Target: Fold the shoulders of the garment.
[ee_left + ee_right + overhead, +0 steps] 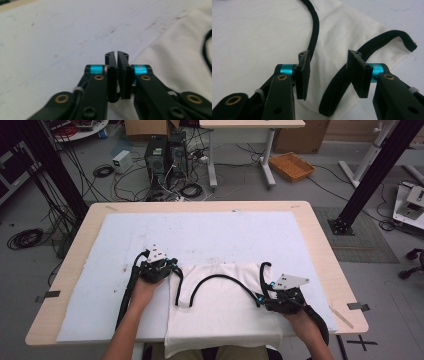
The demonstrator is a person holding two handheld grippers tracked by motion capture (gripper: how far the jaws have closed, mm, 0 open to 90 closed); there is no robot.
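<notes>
Bag, soft limp white cloth with black straps, lies at desk's near edge. Left claw together at its left corner, pinch unclear; right claw apart over strap. Grab corners or straps.

matt white cloth garment, black fabric trim, pale wood table

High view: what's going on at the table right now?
A person with a two-jaw gripper in each hand is working on a white tote bag with black handles, laid flat on a white sheet over the table. The left gripper sits at the bag's upper left corner, jaws nearly together; whether they pinch the cloth can't be told. The right gripper is at the bag's right edge, jaws open over the cloth, straddling one black handle without gripping it.
</notes>
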